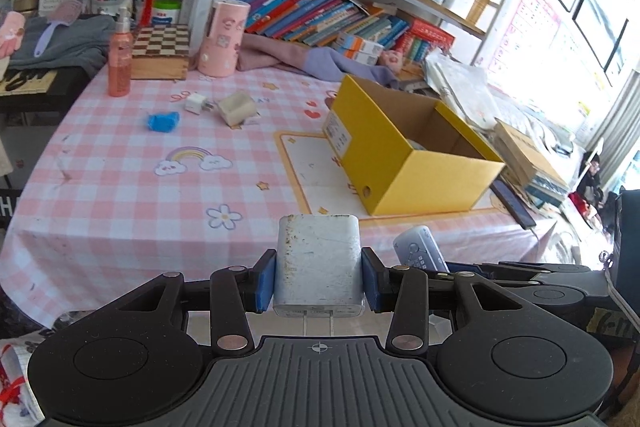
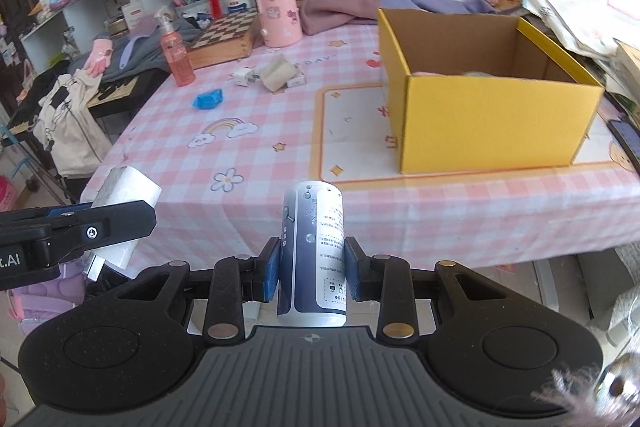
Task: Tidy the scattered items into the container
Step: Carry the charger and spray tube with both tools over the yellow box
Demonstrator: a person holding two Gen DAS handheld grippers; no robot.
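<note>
Left gripper (image 1: 319,273) clamps the white charger (image 1: 318,263), right gripper (image 2: 311,273) the blue bottle (image 2: 313,251); carry both over the yellow box (image 2: 492,115), probably part-filled, and release low.

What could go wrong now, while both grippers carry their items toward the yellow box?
1. The left gripper and right gripper are close side by side; they might collide near the yellow box.
2. The white charger has its prongs toward the camera; a drop could scratch items already inside.
3. The small bottle is round, so it may slip between the pads.
</note>
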